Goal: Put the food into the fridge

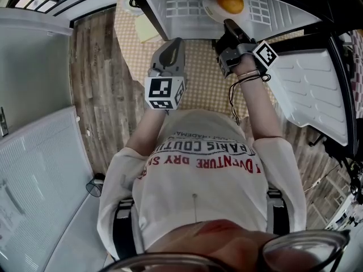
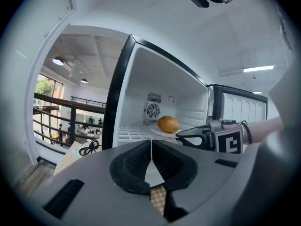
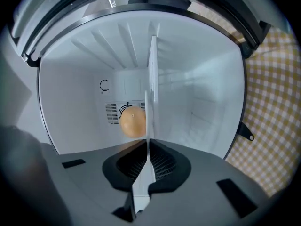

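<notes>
A round orange-yellow food lies on a white plate inside the open fridge. My right gripper reaches into the fridge and is shut on the plate's near rim. In the right gripper view the plate runs edge-on out of the shut jaws, with the food on its left side in front of the back-wall fan. The left gripper view shows the food on the plate over the wire shelf. My left gripper is shut and empty, held in front of the fridge opening.
The fridge door stands open at the right. A checked mat lies on the wood floor before the fridge. A pale panel fills the left side. A black cable lies on the mat left of the fridge.
</notes>
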`<state>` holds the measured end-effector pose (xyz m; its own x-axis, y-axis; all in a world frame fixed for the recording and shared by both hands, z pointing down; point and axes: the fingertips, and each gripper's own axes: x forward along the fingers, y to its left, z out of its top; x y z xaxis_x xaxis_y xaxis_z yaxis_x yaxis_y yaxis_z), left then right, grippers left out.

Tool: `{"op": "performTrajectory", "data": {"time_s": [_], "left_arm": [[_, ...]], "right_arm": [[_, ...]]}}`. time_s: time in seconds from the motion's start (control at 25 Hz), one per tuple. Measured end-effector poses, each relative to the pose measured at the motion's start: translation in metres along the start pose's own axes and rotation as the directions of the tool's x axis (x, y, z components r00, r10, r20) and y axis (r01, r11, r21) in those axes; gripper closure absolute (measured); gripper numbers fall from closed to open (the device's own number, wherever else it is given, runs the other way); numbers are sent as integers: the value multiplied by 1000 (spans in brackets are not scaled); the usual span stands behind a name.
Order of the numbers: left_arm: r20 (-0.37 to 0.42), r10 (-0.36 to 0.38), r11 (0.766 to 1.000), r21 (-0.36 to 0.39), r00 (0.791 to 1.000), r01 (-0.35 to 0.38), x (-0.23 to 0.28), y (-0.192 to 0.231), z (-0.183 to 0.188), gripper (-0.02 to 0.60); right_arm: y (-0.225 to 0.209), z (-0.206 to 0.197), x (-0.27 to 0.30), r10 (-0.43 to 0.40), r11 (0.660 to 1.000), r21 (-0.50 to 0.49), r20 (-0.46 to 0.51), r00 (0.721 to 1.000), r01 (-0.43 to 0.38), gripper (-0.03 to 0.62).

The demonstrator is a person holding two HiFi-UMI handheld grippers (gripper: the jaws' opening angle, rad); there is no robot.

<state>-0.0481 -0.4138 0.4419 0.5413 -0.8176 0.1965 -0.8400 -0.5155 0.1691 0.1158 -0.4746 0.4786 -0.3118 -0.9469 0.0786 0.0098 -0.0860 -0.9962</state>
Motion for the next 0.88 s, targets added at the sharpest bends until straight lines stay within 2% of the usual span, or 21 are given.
{"op": "performTrajectory", "data": {"time_s": [0.44, 0.6, 0.68, 0.88], "left_arm": [[-12, -5, 1000, -13, 1000, 5, 17, -8, -8, 554], [-18, -18, 1000, -13, 1000, 18, 20, -15, -10, 554], [-19, -20, 1000, -9, 1000, 20, 22, -17, -10, 554], [-15, -22, 1000, -5, 1000, 22, 24, -20, -9, 554]], "right_arm": [[3, 5, 13, 15, 1000, -19, -18, 1000, -15, 559], [6, 6, 12, 24, 993, -113, -22, 999, -26, 556], [7, 9, 12, 35, 980, -193, -39, 999, -42, 481], [18, 4, 13, 44, 969, -240, -78, 996, -61, 394]]}}
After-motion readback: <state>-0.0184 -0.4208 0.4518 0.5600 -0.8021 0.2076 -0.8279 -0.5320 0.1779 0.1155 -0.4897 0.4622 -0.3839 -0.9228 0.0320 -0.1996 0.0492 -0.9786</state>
